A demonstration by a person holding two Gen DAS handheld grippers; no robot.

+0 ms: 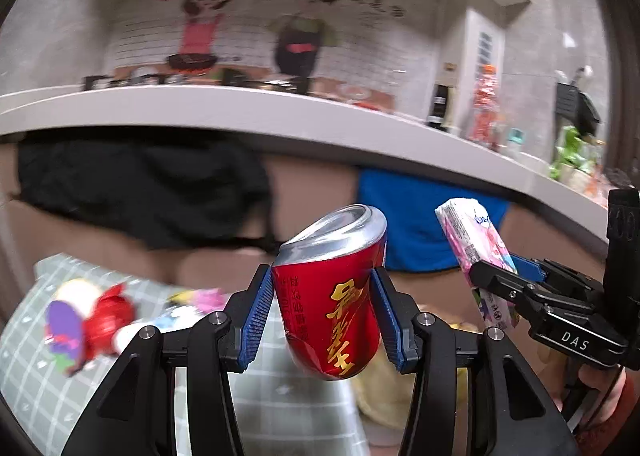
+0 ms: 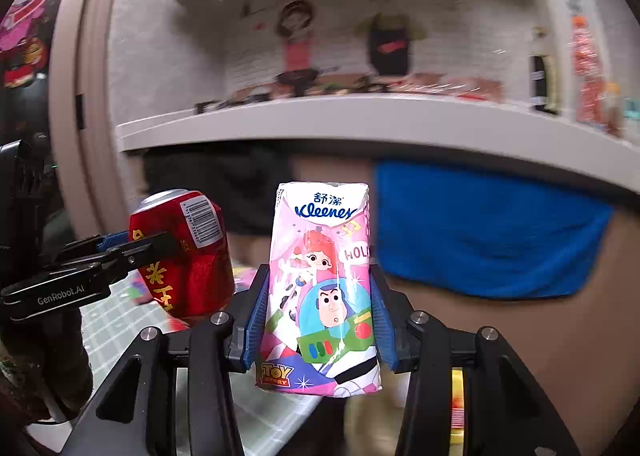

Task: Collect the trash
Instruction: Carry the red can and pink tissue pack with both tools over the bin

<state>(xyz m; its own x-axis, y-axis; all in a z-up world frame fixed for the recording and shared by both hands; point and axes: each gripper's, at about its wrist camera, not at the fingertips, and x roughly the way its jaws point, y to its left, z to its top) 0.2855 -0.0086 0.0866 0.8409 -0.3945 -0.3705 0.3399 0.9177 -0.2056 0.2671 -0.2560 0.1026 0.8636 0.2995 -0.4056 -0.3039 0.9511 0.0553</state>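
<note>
Red, dented drink can [image 1: 332, 296] is clamped in the left gripper [image 1: 324, 312] jaws, and a pink tissue pack [image 2: 322, 288] in the right gripper [image 2: 318, 320] jaws, both held aloft. Colourful scraps [image 1: 92, 320] are left on the checked bench [image 1: 48, 396]; no bin is seen.

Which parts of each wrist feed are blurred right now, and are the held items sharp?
Left wrist: red can in the left gripper sharp; counter, wall mural and checkered mat smeared. Right wrist: tissue pack in the right gripper crisp; background motion-blurred, edges fisheye-bent.
</note>
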